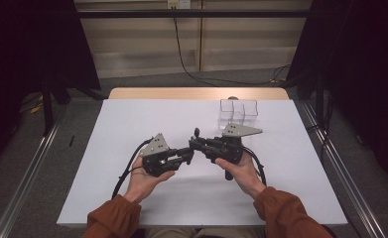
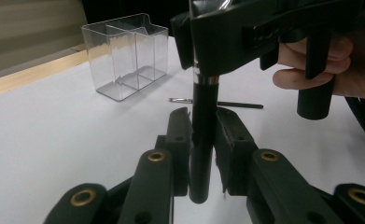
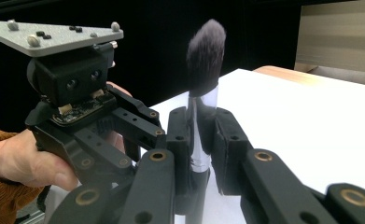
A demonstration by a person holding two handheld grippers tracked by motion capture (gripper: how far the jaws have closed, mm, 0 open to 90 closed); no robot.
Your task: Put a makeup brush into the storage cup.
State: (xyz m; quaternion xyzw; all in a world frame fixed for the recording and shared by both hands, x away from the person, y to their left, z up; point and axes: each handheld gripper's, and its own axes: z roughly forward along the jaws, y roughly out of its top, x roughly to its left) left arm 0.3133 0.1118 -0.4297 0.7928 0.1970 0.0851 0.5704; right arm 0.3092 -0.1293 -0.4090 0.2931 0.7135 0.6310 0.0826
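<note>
Both grippers, left [image 1: 187, 154] and right [image 1: 195, 143], met nose to nose mid-table [image 1: 132, 119], a small brush [image 1: 197, 133] sticking up between them, clear box [image 1: 238, 111] behind.

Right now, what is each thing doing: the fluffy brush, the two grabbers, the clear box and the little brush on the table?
Makeup brush: upright, bristles up, clamped by both grippers.
Left hand-held gripper: shut on the brush's black handle.
Right hand-held gripper: shut on the brush's silver collar.
Clear box: upright on the table, open on top, looks empty.
Thin brush: lying flat on the table.
</note>
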